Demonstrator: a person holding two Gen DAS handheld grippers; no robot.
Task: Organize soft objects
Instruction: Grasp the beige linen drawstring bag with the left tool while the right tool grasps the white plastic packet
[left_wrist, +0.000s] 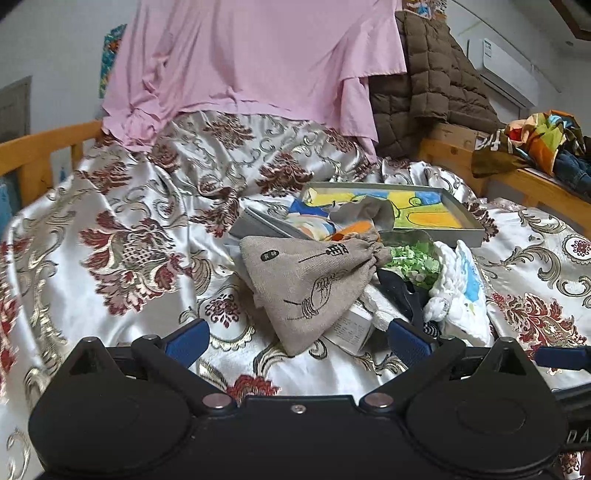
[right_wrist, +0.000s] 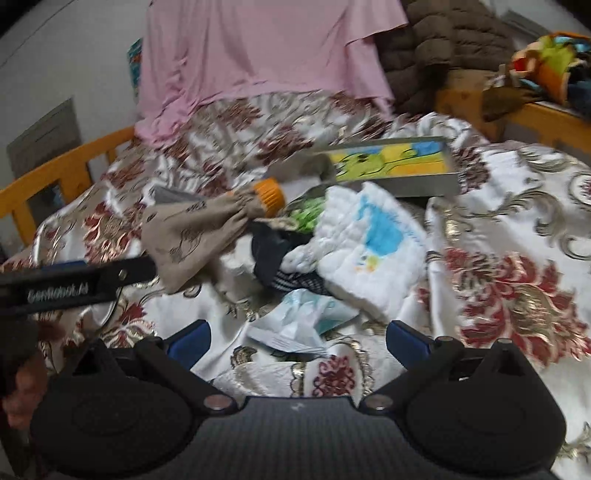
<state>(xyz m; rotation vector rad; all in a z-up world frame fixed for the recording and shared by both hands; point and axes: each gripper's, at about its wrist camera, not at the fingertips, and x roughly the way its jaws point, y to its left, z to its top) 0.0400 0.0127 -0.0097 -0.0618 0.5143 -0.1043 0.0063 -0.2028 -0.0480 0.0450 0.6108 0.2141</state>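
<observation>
Bed: satin bedspread (left_wrist: 122, 206), white with red and gold floral pattern, heavily creased. Soft items sit in one heap near the middle of it.

Drawstring pouch (left_wrist: 310, 284): grey-beige woven cloth, black line drawings printed on it, neck cinched into gathers at its right end. Lies tilted across the left of the heap, partly over a small white box (left_wrist: 352, 326). In the right wrist view an orange ribbed cap (right_wrist: 271, 195) shows just at the pouch neck.

White quilted cloth (left_wrist: 460, 291): padded, bunched, with a blue and yellow print. Right side of the heap, touching a dark navy garment (left_wrist: 402, 291) that lies between it and the pouch. Green crumbly material (left_wrist: 413, 260) sits behind the two. A crumpled pale plastic wrapper (right_wrist: 299, 325) lies nearest the right claw.

Behind the heap: shallow grey tray (left_wrist: 465, 230) with a colourful drawing inside. Pink fabric (left_wrist: 251, 59) and a brown quilted jacket (left_wrist: 424, 81) hang at the far end.

Left claw (left_wrist: 298, 338): released, jaws spread wide, nothing between them, just short of the pouch.
Right claw (right_wrist: 298, 338): released, jaws wide, empty, over the wrapper. View is motion-blurred.
</observation>
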